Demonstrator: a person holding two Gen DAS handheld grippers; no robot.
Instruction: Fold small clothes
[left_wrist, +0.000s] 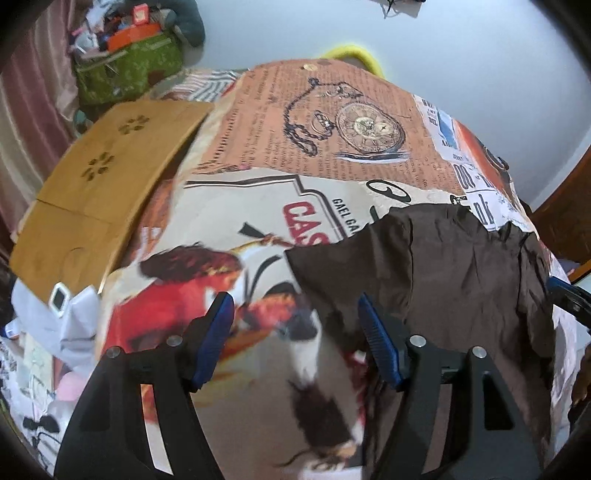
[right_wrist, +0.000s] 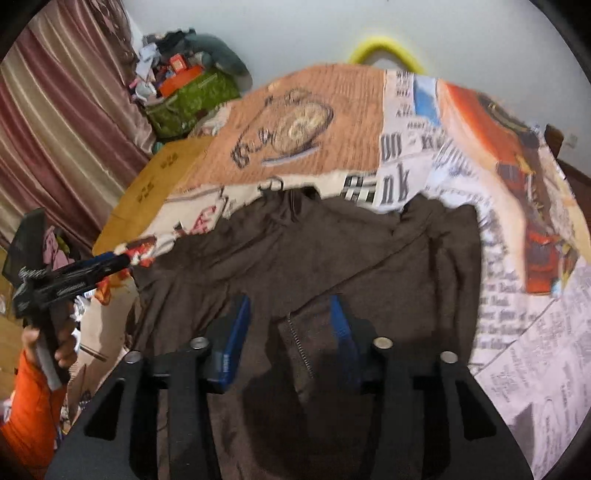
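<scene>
The brown jacket (right_wrist: 332, 258) lies spread on the collage-print cloth (right_wrist: 517, 332) that covers the worktop, on the side nearest the person, with its collar toward the far edge and its hem toward the cameras, so its long axis looks to run from near to far; a zipper (right_wrist: 299, 343) runs along the front panel and points the same way. It looks like thin, soft, crinkly fabric, light and limp, likely a bit slippery on the printed cloth, so it should drape off any hold and want both sides lifted together. A firm pinch on a doubled edge such as the hem, a shoulder seam or the zipper placket would probably hold better than a grab at a flat single layer. The right hand-held gripper (right_wrist: 291, 332) hovers over the lower front of the jacket with its blue pads wide apart and nothing between them. The left hand-held gripper (left_wrist: 295, 332) is also wide open and holds nothing, poised over the printed cloth just beside the jacket's left edge (left_wrist: 303, 266), with one finger at the fabric's border. A wooden board (left_wrist: 103, 177) lies well apart to the left.
</scene>
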